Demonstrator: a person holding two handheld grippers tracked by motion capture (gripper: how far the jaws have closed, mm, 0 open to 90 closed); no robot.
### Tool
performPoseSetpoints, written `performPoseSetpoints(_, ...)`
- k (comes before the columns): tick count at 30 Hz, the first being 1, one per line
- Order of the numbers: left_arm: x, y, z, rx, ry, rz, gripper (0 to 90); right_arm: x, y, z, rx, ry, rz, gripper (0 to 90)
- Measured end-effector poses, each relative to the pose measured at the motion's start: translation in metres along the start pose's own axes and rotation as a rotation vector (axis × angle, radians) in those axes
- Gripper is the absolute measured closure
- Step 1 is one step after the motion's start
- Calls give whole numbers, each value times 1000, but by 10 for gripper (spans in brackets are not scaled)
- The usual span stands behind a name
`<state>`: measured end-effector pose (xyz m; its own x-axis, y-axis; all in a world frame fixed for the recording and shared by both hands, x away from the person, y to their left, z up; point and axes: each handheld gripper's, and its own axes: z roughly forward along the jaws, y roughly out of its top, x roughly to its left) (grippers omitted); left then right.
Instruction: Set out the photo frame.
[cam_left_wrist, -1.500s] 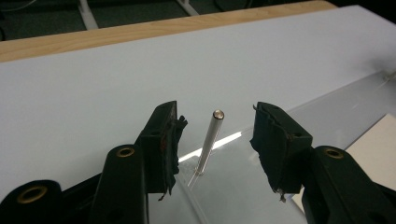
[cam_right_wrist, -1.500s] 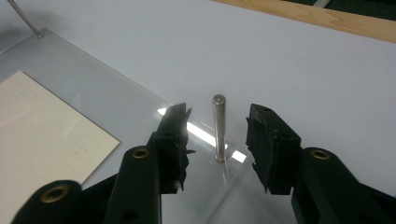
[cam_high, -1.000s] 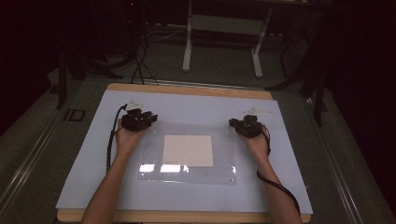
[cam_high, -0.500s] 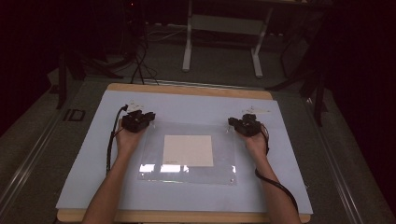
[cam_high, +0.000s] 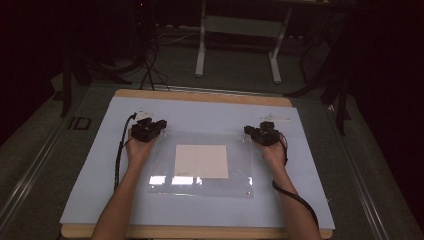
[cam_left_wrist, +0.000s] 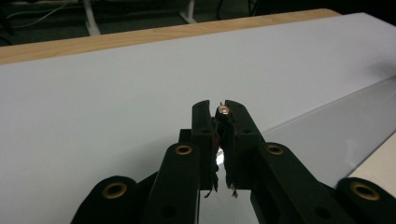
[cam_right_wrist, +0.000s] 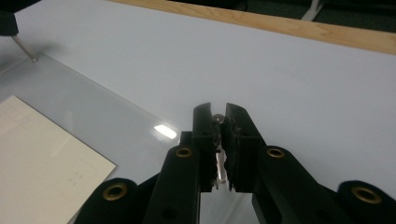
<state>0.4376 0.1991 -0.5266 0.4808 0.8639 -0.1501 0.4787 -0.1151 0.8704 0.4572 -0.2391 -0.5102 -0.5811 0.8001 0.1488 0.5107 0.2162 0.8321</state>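
The left gripper (cam_high: 148, 129) and the right gripper (cam_high: 263, 134) sit at the two far corners of a clear sheet (cam_high: 200, 187) on the table, each with its jaws drawn narrow on a small upright pin: a copper-tipped pin (cam_left_wrist: 224, 111) between the left jaws, a silvery pin (cam_right_wrist: 217, 119) between the right. In the right gripper view the other gripper's pin reaches down to the sheet's far corner at upper left. The likely hazards, as a judgement: if one hand lifts or pulls ahead of the other, the sheet could tilt or twist, and the paper square (cam_high: 201, 161) could slide off centre; a slender pin could also slip from so narrow a grip. The sheet lies flat on a pale blue mat (cam_high: 90, 175), just in front of and between the two grippers, running back toward the person. It is transparent and glossy, with bright reflections near its close edge and small dots at its near corners. The cream paper square lies in the middle of the sheet; whether it is on top or underneath cannot be told.
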Motion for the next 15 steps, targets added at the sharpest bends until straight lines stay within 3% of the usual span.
performPoseSetpoints(5, 5, 1, 1, 3, -31, -60, 827, -4, 1, 0, 10, 27, 48, 829)
performPoseSetpoints(6, 10, 2, 2, 10, -56, -86, 825, -6, 4, 1, 25, 32, 72, 828)
performPoseSetpoints(11, 16, 9, 13, 26, -66, -166, 829, -14, 11, 9, 49, 41, 154, 833)
performPoseSetpoints(15, 22, 14, 19, 45, -82, -185, 837, -18, 17, 14, 63, 43, 180, 841)
